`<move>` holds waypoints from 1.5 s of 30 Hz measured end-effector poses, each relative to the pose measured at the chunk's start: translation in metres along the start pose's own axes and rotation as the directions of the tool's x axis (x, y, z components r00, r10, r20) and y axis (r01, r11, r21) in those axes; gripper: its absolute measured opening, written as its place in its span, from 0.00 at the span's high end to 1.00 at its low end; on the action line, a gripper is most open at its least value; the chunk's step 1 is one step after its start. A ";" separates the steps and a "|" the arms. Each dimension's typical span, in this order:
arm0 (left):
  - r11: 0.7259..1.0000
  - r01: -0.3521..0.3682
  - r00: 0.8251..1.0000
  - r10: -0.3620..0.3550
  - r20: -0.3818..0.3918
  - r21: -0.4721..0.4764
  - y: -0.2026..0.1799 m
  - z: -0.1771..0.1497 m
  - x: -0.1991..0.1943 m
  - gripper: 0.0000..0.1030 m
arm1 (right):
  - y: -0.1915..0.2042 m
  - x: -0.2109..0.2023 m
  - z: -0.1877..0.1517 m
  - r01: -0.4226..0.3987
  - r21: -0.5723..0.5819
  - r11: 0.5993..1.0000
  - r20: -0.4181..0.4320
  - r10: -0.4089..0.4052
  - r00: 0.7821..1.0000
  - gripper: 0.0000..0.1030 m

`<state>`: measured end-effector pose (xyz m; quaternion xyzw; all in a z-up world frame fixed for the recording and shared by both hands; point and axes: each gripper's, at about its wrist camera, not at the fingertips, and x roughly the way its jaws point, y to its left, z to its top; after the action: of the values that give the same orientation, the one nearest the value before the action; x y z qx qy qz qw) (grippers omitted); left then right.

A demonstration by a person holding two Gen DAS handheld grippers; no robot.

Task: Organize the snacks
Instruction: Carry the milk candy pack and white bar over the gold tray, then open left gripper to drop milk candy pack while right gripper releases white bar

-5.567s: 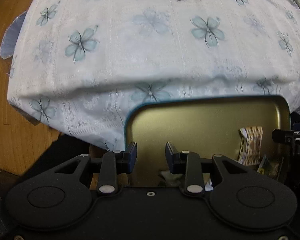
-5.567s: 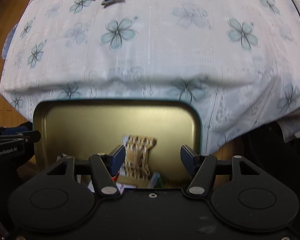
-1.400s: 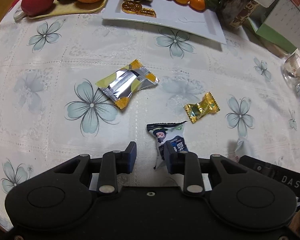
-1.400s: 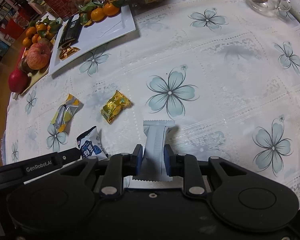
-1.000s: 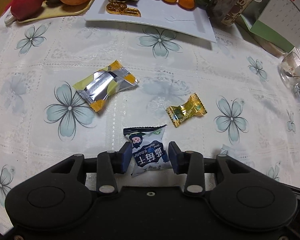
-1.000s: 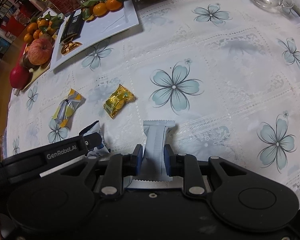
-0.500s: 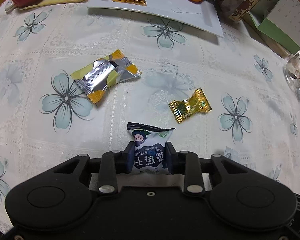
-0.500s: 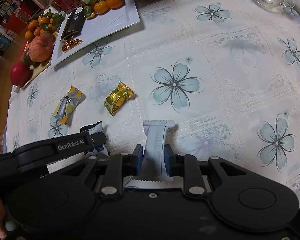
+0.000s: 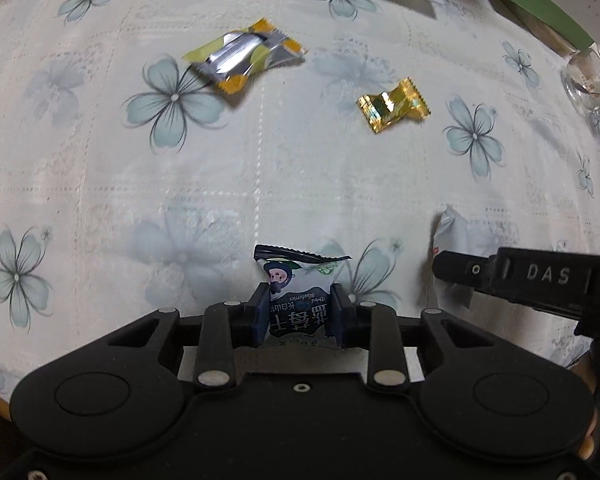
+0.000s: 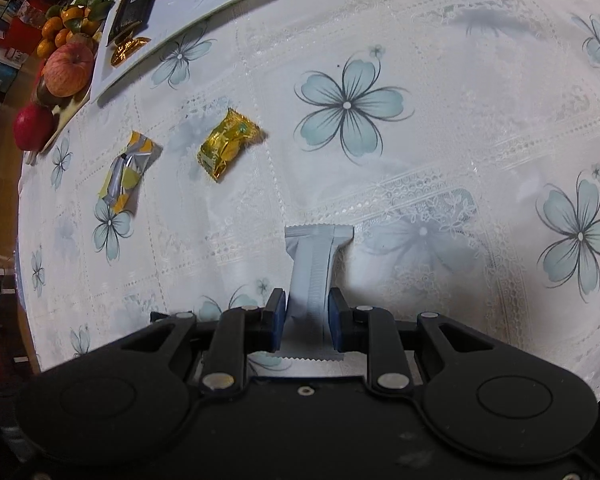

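L gripper (image 9: 299, 314) clamped on white/blue snack packet (image 9: 298, 296) w/ cartoon face, pads pressing both sides, packet upright between them above the cloth. R gripper (image 10: 307, 320) pinched tight on plain grey-white packet (image 10: 314, 268), narrow waist squeezed, serrated ends sticking out front + back. Same grey packet visible in left wrist view beside the R gripper's black arm.

Surface: table w/ white lace-pattern tablecloth (image 10: 440, 80), pale blue flower print. Wood floor at left edge, cluttered shelves far top-left in right wrist view.

Count on cloth: 2 loose snacks, 1 silver/yellow wrapper (image 10: 126, 168), 1 gold foil candy (image 10: 226, 148), near each other, apart from both grippers. 2 packets held = 4 snacks total.

Further out: 1 white rectangular plate (image 10: 188, 4) w/ dark bar, gold foil pieces, and mandarins (count unclear). Beside it a tray w/ 1 apple (image 10: 67, 69), 1 red fruit (image 10: 32, 126). Left wrist view: 1 glass (image 9: 588, 84) at right edge, 1 green/white box (image 9: 560, 4) top right.
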<state>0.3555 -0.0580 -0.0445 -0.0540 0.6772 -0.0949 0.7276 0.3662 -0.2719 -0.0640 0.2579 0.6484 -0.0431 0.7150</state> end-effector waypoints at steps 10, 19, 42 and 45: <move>0.999 -0.031 0.996 0.034 0.080 -0.039 0.025 -0.061 -0.037 0.63 | -0.007 -0.040 -0.049 -0.045 0.001 0.999 0.098 0.045 0.994 0.76; 0.997 -0.081 0.982 0.079 0.170 0.003 0.026 -0.128 -0.084 0.63 | -0.024 -0.085 -0.144 -0.120 -0.027 0.992 0.178 0.123 0.976 0.76; 0.994 -0.110 0.982 0.104 0.159 0.025 0.022 -0.264 -0.078 0.63 | -0.035 -0.103 -0.327 -0.035 -0.178 0.983 0.182 0.068 0.981 0.76; 0.993 -0.118 0.980 0.112 0.164 0.022 0.024 -0.269 -0.078 0.63 | -0.032 -0.100 -0.337 -0.028 -0.197 0.980 0.171 0.062 0.983 0.76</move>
<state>0.0838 -0.0048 0.0054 -0.0106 0.6160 -0.0588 0.7855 0.0329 -0.1833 0.0118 0.1970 0.5776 0.0138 0.7921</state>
